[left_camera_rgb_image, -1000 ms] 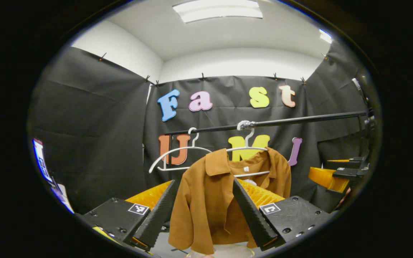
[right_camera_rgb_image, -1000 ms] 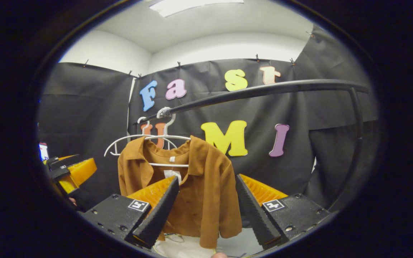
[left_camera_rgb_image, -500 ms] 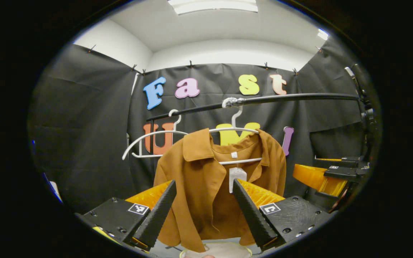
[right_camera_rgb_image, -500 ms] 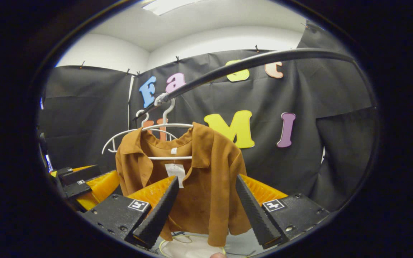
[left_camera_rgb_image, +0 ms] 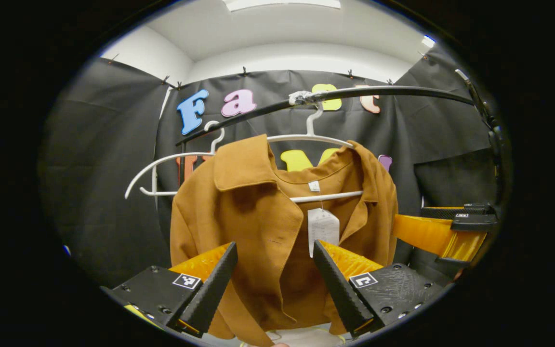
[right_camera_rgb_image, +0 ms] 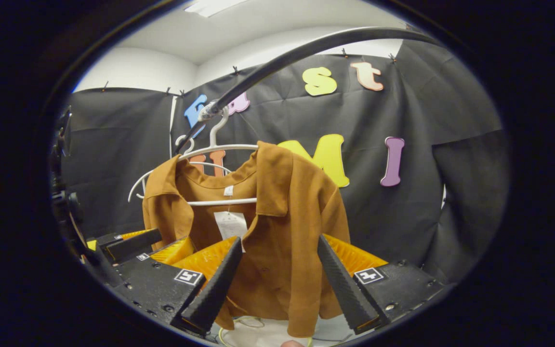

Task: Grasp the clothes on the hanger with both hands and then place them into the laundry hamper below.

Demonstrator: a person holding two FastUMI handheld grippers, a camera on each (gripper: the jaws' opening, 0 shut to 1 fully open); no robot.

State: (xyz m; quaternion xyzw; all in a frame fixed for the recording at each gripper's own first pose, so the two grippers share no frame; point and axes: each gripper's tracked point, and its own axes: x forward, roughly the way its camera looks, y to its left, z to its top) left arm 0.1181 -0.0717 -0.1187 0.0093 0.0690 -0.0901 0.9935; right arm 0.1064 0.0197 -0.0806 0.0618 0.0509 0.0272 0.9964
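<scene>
Hanging from a white hanger [left_camera_rgb_image: 306, 139], a soft brown jacket [left_camera_rgb_image: 258, 226].

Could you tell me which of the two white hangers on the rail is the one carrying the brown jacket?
The nearer hanger, hooked at the taped spot on the rail, carries the brown jacket. The other hanger, farther along, hangs bare.

The brown shirt [right_camera_rgb_image: 277, 231] hung on a white hanger [right_camera_rgb_image: 210, 147] from the black rail [right_camera_rgb_image: 277, 60]. The right gripper [right_camera_rgb_image: 277, 284] stood with jaws spread before its front panel, not touching it. The left gripper [right_camera_rgb_image: 135, 246] showed at lower left.
</scene>
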